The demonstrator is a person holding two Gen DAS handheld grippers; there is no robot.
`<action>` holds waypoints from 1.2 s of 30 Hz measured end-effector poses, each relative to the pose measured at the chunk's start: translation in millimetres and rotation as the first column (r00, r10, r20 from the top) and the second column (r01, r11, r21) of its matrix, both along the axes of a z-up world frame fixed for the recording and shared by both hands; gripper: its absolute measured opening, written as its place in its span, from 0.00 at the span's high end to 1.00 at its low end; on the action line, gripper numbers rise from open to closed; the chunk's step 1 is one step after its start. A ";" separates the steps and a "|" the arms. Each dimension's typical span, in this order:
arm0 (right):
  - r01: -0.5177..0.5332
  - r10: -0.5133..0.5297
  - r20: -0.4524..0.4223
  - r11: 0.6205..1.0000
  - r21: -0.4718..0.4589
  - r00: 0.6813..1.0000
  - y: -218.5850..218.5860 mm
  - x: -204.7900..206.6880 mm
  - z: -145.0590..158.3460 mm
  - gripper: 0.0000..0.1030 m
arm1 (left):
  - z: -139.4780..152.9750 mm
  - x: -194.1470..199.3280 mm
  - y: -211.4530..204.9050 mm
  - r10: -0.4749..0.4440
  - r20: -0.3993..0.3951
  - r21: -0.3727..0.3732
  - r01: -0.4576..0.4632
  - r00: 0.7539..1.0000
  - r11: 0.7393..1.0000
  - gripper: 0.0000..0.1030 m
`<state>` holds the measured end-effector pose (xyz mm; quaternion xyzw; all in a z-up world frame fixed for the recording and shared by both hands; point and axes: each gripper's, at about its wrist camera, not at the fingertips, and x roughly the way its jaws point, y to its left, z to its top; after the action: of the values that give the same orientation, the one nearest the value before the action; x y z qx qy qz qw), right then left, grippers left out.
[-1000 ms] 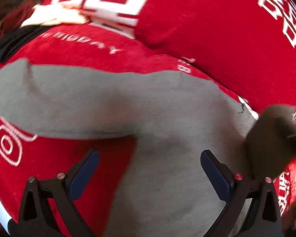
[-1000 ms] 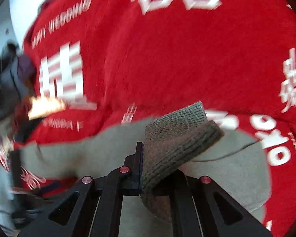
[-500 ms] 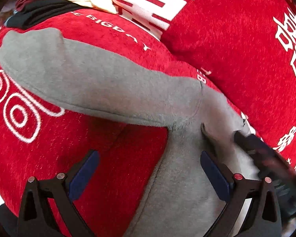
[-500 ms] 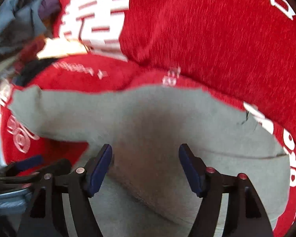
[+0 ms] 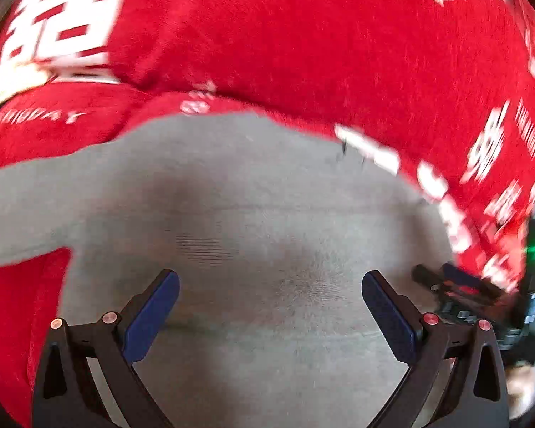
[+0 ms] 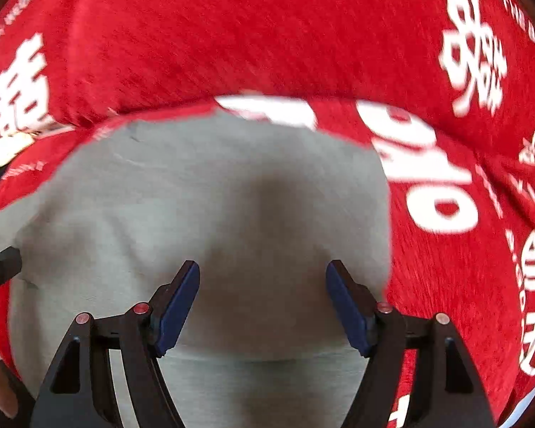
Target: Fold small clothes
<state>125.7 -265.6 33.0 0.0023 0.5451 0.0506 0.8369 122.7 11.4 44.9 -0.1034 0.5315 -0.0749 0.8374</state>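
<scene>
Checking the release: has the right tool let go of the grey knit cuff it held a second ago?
Yes. The right tool now stands open over the flat grey sweater, cuff gone from between its pads.

Grey garment [image 5: 253, 214] on red blanket [image 5: 303, 42]

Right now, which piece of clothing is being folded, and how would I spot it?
Look at the big red cloth with white lettering that covers everything. On it lies a grey garment, spread flat. It is the only plain, unprinted fabric there.
</scene>
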 end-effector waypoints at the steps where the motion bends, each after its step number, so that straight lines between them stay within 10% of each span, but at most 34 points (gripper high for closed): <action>1: -0.007 0.008 0.020 1.000 -0.018 1.000 -5.1 -0.8 -1.8 0.27 | -10.2 4.3 -5.6 -0.007 -0.027 0.053 0.009 1.000 0.999 0.00; 5: 0.095 -0.092 0.037 0.992 -0.089 0.995 -35.6 6.1 -2.5 0.26 | -24.7 -7.1 7.2 -0.010 0.026 0.223 0.004 1.000 0.975 0.00; 13: -0.104 0.106 0.126 0.994 -0.025 0.986 23.6 -13.5 30.2 0.25 | -10.5 -12.8 20.7 0.084 -0.001 0.087 -0.084 0.996 0.993 0.00; 16: -0.187 0.187 -0.001 0.982 -0.015 0.982 59.4 -1.4 1.1 0.24 | -22.8 -13.7 2.9 0.035 -0.012 0.214 -0.031 0.999 0.976 0.00; 23: -0.133 0.130 0.062 0.990 0.038 0.990 84.3 -7.4 19.1 0.18 | 0.0 -41.4 71.6 0.170 0.033 0.115 -0.172 0.985 0.978 0.00; 29: -0.203 0.207 0.046 0.977 -0.070 0.977 127.1 -24.7 6.6 0.18 | -2.7 -79.8 214.7 0.514 0.010 -0.006 -0.514 0.858 0.858 0.00; 36: -0.205 0.209 0.050 0.976 -0.067 0.977 141.3 -34.2 21.3 0.18 | -12.0 -126.9 383.7 0.787 -0.018 -0.224 -0.770 0.616 0.598 0.00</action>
<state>91.5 -124.3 54.4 -0.0817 0.5198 0.1208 0.8417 -4.2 395.0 32.9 -0.4091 0.3871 0.2381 0.7913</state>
